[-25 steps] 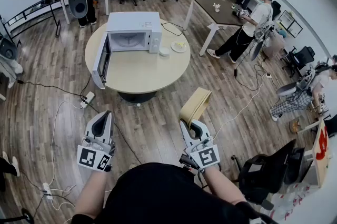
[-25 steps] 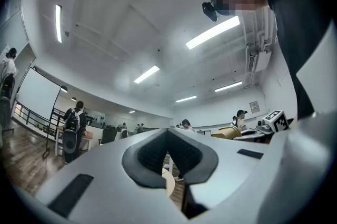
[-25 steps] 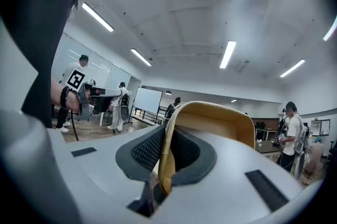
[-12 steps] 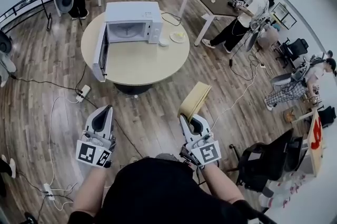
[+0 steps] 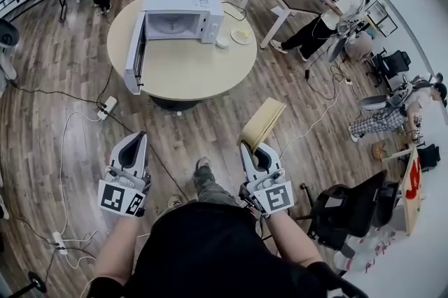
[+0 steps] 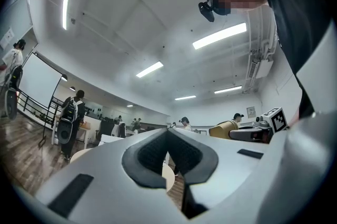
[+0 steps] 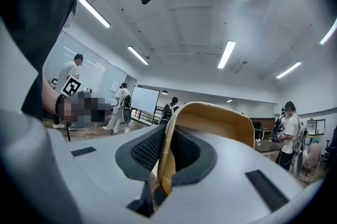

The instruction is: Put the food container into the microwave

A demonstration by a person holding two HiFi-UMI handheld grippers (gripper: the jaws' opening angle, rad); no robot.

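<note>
A white microwave (image 5: pixel 178 10) stands on a round beige table (image 5: pixel 189 76), its door (image 5: pixel 135 52) swung wide open to the left. My right gripper (image 5: pixel 253 150) is shut on the rim of a tan food container (image 5: pixel 263 122), held out over the wood floor short of the table. In the right gripper view the container's wall (image 7: pixel 213 120) is pinched between the dark pads (image 7: pixel 150 149). My left gripper (image 5: pixel 134 144) is level beside it, jaws together and empty. In the left gripper view its pads (image 6: pixel 152 157) meet with nothing between them.
A small plate (image 5: pixel 241 34) and a bowl (image 5: pixel 222 42) sit right of the microwave. Cables and a power strip (image 5: pixel 107 105) lie on the floor left of the table. A black office chair (image 5: pixel 350 209) is at my right. People stand at desks beyond.
I have stepped closer to the table, carrying both grippers forward. A shoe now shows between them. The container stays held in the right gripper.
</note>
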